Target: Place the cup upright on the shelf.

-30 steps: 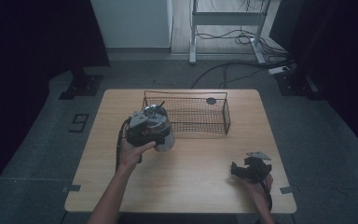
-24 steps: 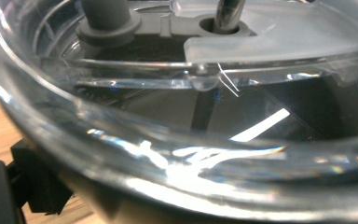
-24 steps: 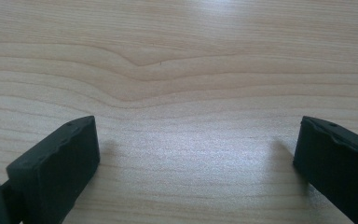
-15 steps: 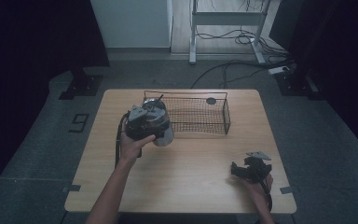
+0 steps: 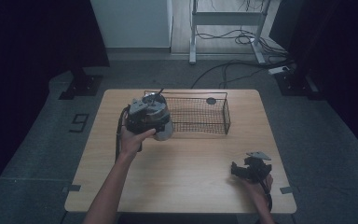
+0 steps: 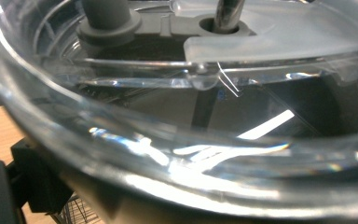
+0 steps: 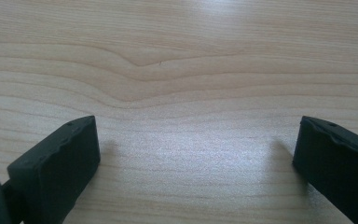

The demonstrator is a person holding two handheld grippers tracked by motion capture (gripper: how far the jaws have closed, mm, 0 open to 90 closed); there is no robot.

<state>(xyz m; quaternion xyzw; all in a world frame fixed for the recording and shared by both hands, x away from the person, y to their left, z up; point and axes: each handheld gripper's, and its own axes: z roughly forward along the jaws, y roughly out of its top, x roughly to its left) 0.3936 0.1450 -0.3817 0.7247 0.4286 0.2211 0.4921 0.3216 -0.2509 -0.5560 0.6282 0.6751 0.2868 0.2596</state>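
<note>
Beside the wire basket (image 5: 200, 114), left gripper (image 5: 145, 116) apparently clamps a clear container (image 6: 177, 140); right gripper (image 5: 251, 169) gapes wide.

A clear plastic jug (image 5: 161, 125) with a grey lid part and a central stem, held upright above the table, just at the wire basket's (image 5: 200, 116) left end.

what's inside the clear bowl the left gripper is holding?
In the left gripper view, the bowl holds a dark upright shaft and a grey fitting under a translucent lid. Its bottom is lost in glare, so any contents there can't be told.
</note>
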